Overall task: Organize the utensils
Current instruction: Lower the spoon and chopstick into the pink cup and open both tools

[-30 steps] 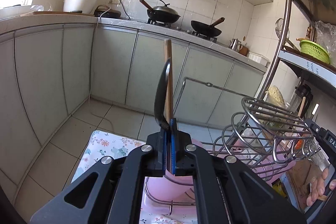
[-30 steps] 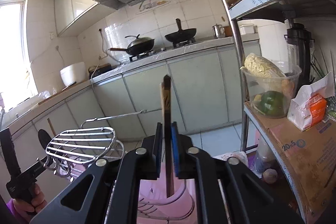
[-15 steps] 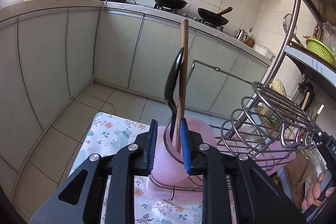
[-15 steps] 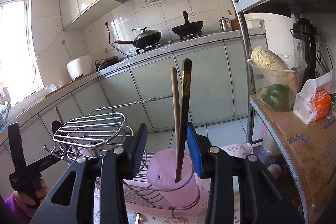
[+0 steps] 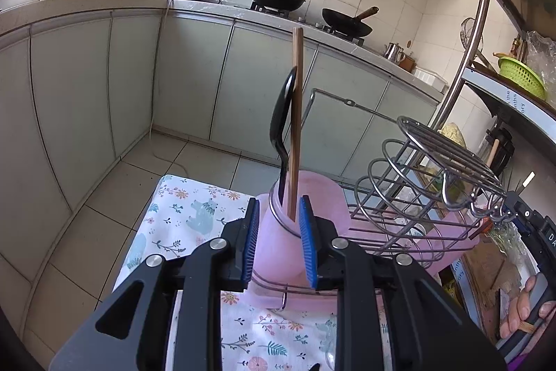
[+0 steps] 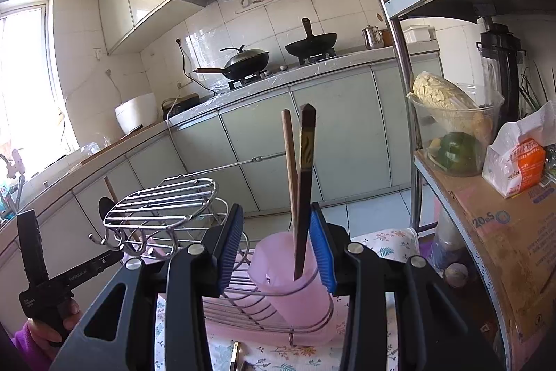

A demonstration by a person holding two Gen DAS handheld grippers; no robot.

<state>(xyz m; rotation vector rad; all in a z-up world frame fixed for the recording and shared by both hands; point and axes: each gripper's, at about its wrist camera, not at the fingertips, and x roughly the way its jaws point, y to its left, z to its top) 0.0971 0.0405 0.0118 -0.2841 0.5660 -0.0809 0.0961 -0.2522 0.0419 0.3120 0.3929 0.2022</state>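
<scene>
Left gripper [image 5: 279,237] released; black spoon [image 5: 280,127], wooden chopstick [image 5: 297,124] stood in pink cup [image 5: 278,252]. Right gripper [image 6: 276,244] released around chopsticks [image 6: 302,193]; gaps seen beside pads.

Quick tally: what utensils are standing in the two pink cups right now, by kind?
Chopsticks: 3 (wooden chopstick in the left-view pink cup; light chopstick and dark patterned chopstick in the right-view pink cup)
Spoons: 1 (black spoon, in the left-view pink cup)
Total: 4
</scene>
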